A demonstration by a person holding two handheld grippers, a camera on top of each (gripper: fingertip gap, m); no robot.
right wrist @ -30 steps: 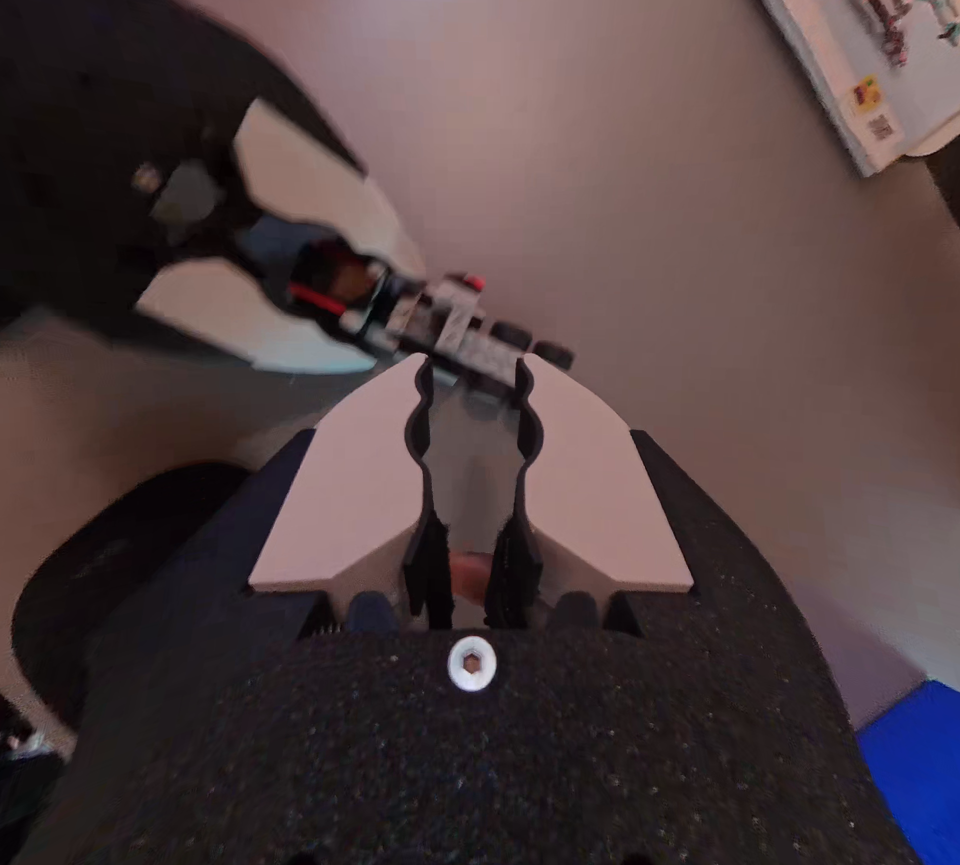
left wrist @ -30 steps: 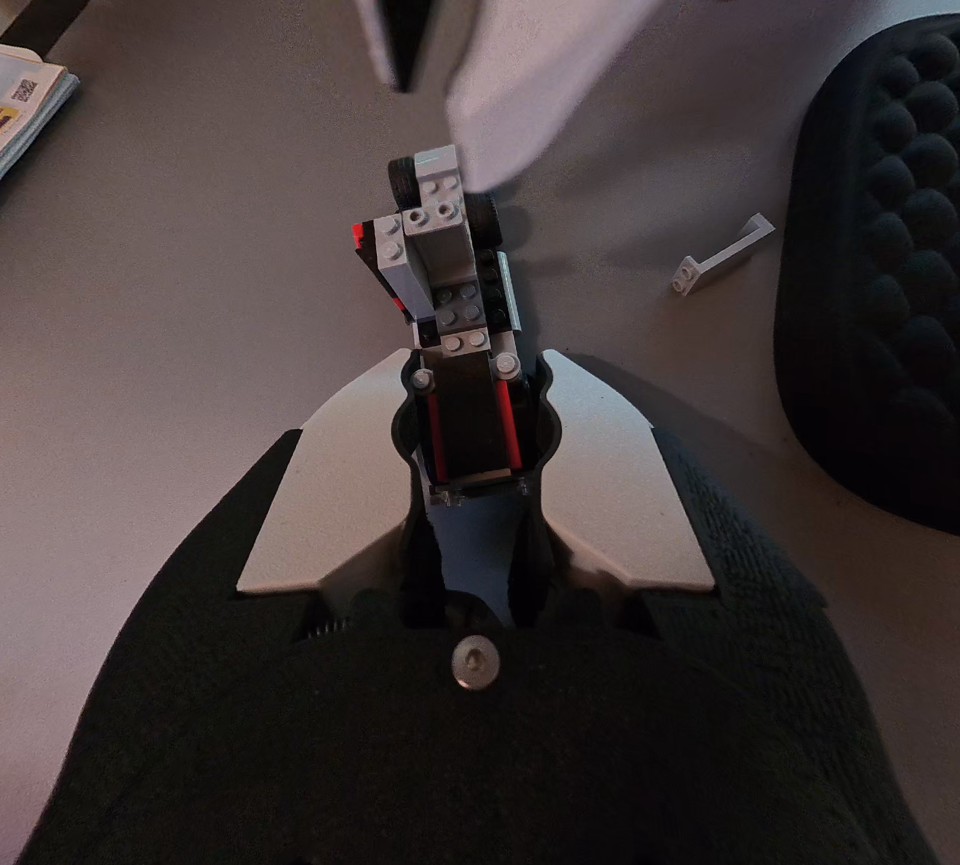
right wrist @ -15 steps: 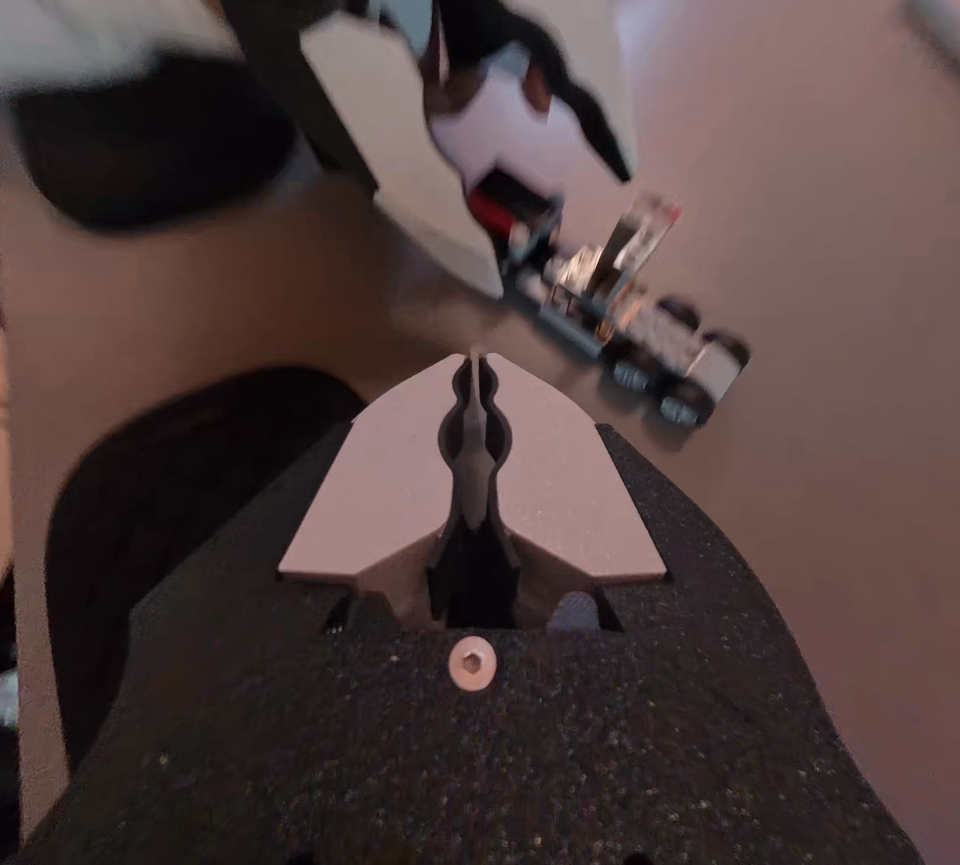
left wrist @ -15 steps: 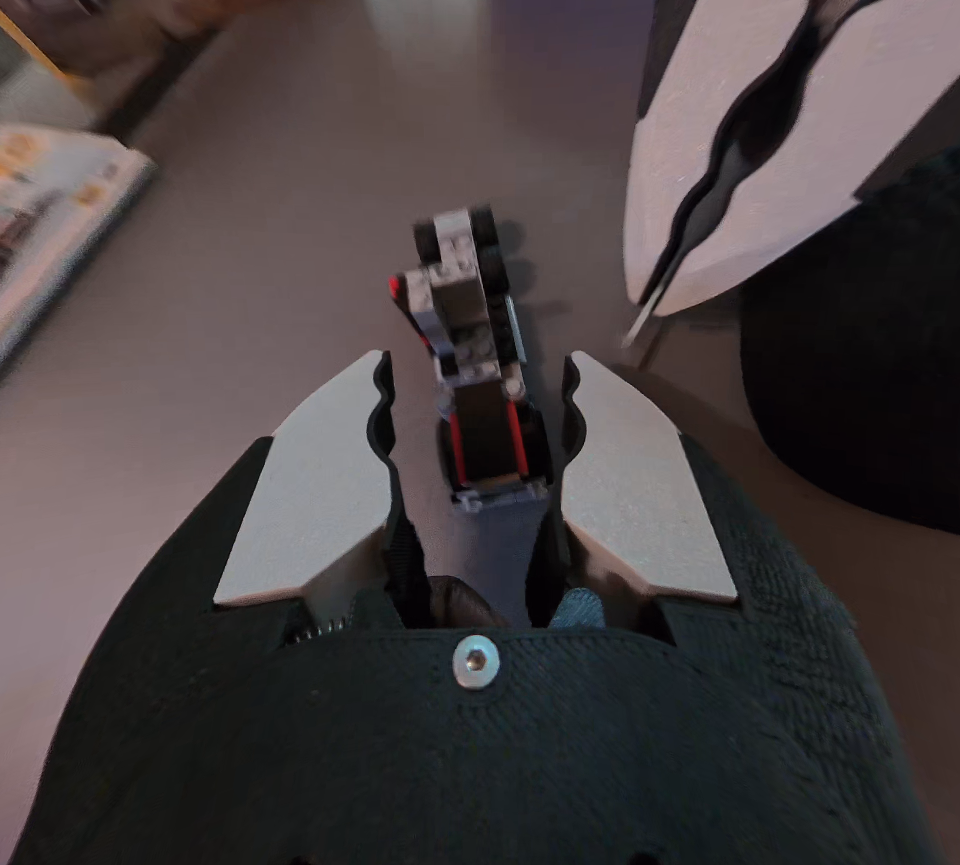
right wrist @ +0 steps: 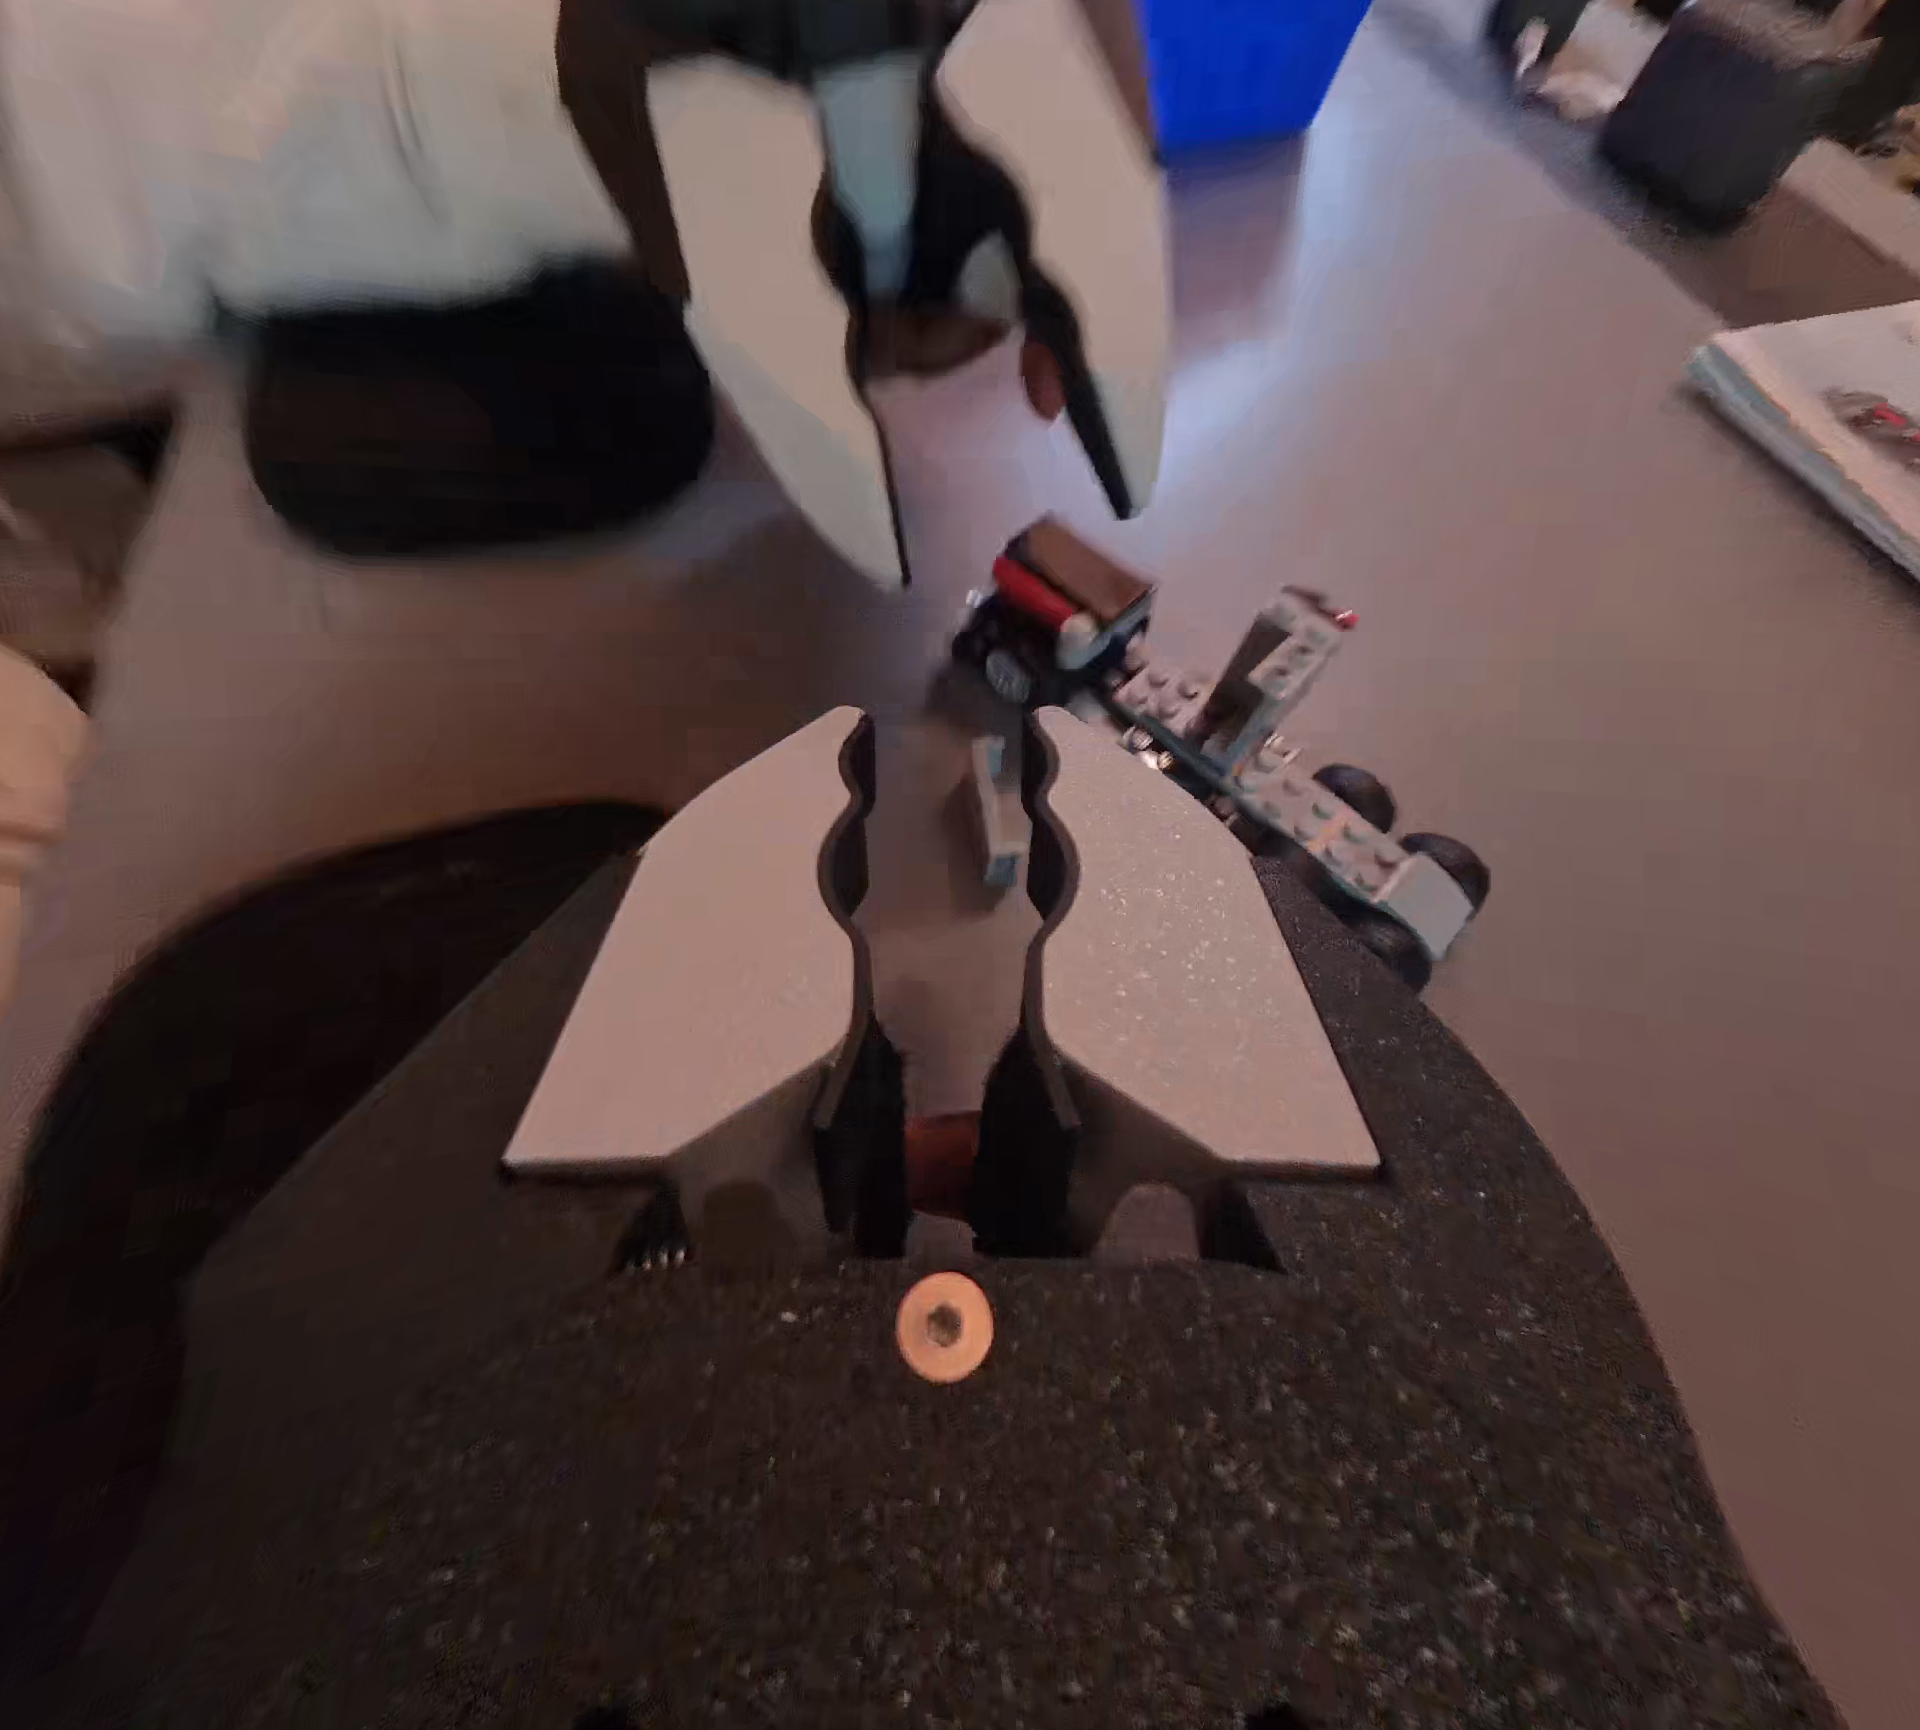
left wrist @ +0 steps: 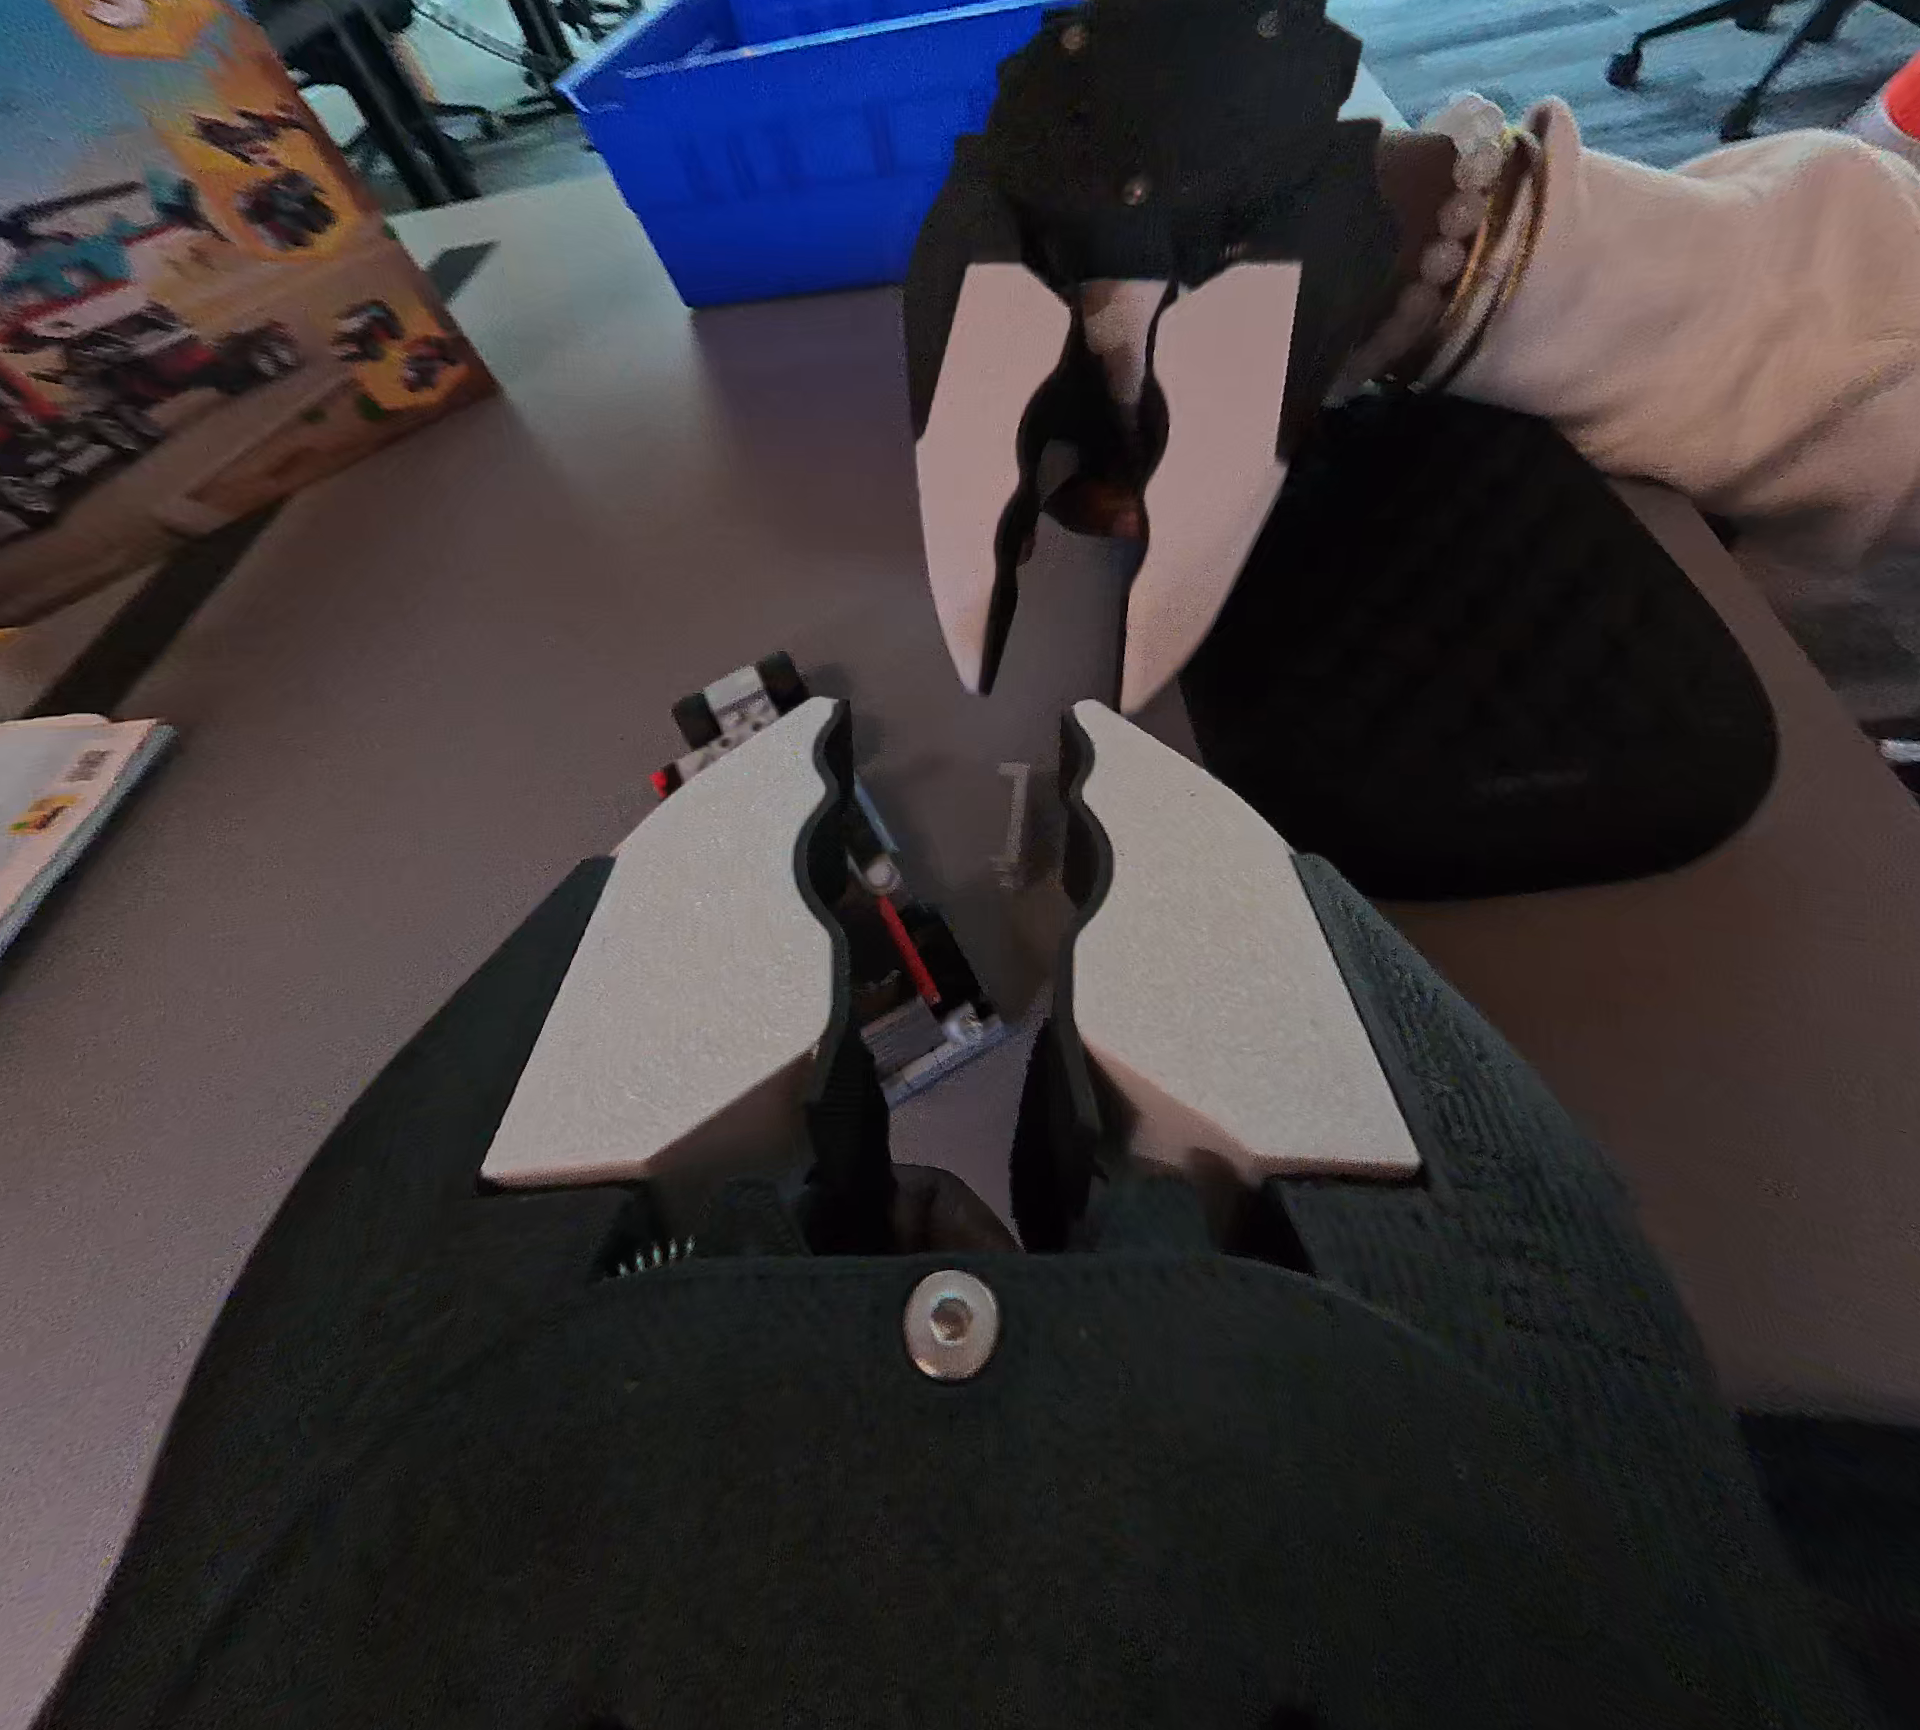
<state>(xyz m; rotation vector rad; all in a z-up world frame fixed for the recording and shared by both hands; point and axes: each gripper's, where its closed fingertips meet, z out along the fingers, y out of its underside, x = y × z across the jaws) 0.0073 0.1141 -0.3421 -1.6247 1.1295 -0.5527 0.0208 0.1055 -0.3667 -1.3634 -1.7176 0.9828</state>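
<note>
Grey tabletop (left wrist: 436,662) fills most of both my wrist views, with office desks and chairs blurred beyond it.

My left gripper (left wrist: 951,724) hangs above the table with its jaws partly apart and nothing pressed between the pads. Under its left finger lies a grey, black and red brick-built truck (left wrist: 894,911), cab end toward the lower middle of the frame, rear wheels peeking out at the fingertip. A small pale bracket-shaped piece (left wrist: 1013,813) lies flat on the table in the gap, close to the right finger, touching neither as far as I can tell.

My right gripper (right wrist: 951,724) is likewise partly open; that same small piece (right wrist: 995,813) appears between its fingers, just beside the right one. Whether it touches, I cannot tell. The truck (right wrist: 1247,745) runs from centre toward the right of this view.

Outward: a black rounded pad (left wrist: 1475,641) at right, a blue bin (left wrist: 821,122) at upper centre, a printed cardboard box (left wrist: 156,226) upper left, and a booklet (left wrist: 62,797) at the left edge.
</note>
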